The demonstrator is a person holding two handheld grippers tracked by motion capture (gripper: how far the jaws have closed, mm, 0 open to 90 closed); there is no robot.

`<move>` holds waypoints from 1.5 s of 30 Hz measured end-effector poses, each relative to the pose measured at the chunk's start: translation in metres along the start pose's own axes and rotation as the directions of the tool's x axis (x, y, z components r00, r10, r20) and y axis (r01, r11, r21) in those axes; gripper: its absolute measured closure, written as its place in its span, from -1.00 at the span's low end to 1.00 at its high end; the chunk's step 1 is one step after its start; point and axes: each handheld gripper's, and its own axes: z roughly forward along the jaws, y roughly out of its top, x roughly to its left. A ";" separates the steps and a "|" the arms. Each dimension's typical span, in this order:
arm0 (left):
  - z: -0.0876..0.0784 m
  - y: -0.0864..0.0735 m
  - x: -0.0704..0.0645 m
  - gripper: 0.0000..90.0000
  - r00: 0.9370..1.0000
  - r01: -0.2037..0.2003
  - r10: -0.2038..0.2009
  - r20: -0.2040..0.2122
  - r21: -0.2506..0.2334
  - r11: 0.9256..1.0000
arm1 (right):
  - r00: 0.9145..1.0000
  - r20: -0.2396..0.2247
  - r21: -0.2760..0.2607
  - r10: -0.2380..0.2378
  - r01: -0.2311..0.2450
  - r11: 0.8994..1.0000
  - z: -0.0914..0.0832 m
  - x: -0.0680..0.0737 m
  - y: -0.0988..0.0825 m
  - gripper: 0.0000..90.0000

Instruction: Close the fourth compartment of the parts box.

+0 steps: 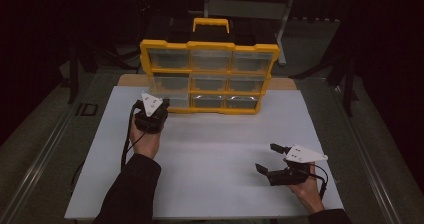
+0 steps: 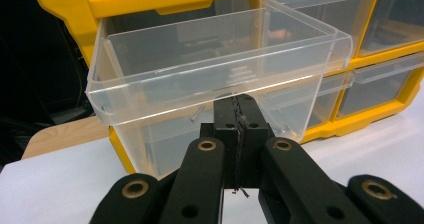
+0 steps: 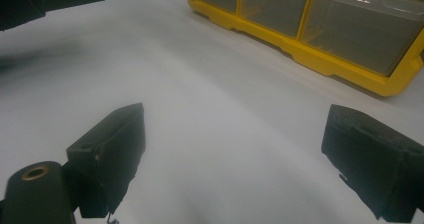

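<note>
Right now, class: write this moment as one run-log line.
left gripper: shut, at pulled-out clear drawer | right gripper: open, above white board | yellow organiser: upright

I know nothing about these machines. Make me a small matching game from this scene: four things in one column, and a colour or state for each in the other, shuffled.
Things:
1. left claw
2. right claw
3. drawer
4. cabinet frame

States:
A. yellow
B. jaws wide apart over the white table
C. clear plastic, pulled partway out
D. jaws pressed together at the drawer's front

Pairs: 1-D, 2-B, 3-C, 4-A
</note>
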 end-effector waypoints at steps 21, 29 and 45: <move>0.008 0.008 -0.001 1.00 1.000 0.006 -0.006 -0.023 0.002 1.000 | 1.000 -0.005 -0.006 -0.011 0.011 1.000 -0.004 0.000 -0.001 -0.77; 0.012 0.009 0.000 1.00 1.000 0.006 -0.006 -0.031 0.005 1.000 | 1.000 -0.001 -0.008 -0.009 0.009 1.000 -0.006 -0.001 -0.001 -0.77; 0.019 0.013 0.001 1.00 0.999 0.013 -0.012 -0.043 0.015 1.000 | 1.000 0.006 -0.009 -0.009 0.009 1.000 -0.009 -0.002 -0.002 -0.77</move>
